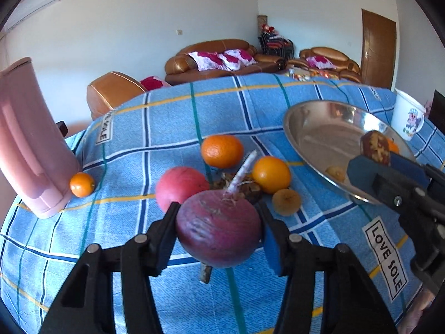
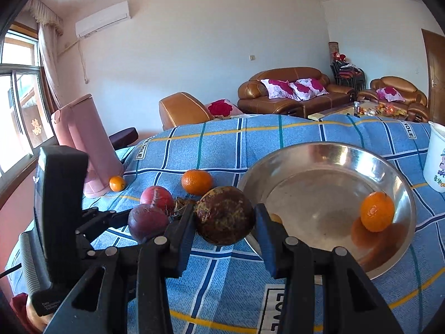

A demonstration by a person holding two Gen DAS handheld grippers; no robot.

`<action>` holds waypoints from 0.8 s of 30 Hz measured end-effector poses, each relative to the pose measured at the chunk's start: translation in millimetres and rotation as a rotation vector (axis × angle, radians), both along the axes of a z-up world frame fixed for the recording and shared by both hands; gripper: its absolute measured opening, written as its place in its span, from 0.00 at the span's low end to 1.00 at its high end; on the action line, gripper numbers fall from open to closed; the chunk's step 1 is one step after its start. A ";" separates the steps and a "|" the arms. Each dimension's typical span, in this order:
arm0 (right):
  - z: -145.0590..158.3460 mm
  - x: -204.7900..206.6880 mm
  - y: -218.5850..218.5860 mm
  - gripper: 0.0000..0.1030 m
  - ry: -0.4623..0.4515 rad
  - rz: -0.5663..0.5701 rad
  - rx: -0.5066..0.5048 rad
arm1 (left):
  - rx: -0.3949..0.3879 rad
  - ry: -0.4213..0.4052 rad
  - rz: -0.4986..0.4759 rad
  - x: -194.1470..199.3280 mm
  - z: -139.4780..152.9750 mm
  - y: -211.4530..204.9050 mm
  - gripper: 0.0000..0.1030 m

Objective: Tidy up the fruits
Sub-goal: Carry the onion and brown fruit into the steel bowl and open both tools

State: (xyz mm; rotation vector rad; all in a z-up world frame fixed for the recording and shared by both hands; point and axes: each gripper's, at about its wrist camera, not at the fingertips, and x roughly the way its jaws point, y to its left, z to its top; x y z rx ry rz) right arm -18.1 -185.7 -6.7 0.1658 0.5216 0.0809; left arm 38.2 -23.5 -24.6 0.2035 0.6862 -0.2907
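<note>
My left gripper is shut on a purple-red round root with a pale tail, low over the blue checked cloth. My right gripper is shut on a dark brown mottled fruit; in the left wrist view this fruit hangs over the near rim of the steel bowl. Inside the bowl lies one tangerine. On the cloth sit a red apple, a tangerine, a yellow-orange fruit and a small dried yellow fruit.
A pink jug stands at the table's left edge with a small orange at its foot. A white printed cup stands behind the bowl on the right. A dark shrivelled lump lies among the fruits. Sofas stand beyond the table.
</note>
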 end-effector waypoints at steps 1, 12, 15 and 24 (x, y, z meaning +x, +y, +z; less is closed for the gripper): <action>0.2 -1.1 0.9 0.43 -0.008 -0.006 -0.012 | -0.009 -0.026 0.029 -2.6 3.0 4.2 0.55; 3.5 -8.9 17.2 0.43 -0.069 -0.010 -0.139 | -0.067 -0.137 0.220 -16.4 15.4 30.0 0.55; 3.8 -9.1 17.7 0.43 -0.072 -0.009 -0.153 | -0.059 -0.154 0.241 -21.0 16.6 27.4 0.55; 1.7 -6.5 5.7 0.43 -0.055 -0.007 -0.184 | -0.032 -0.167 0.243 -31.3 17.5 8.7 0.55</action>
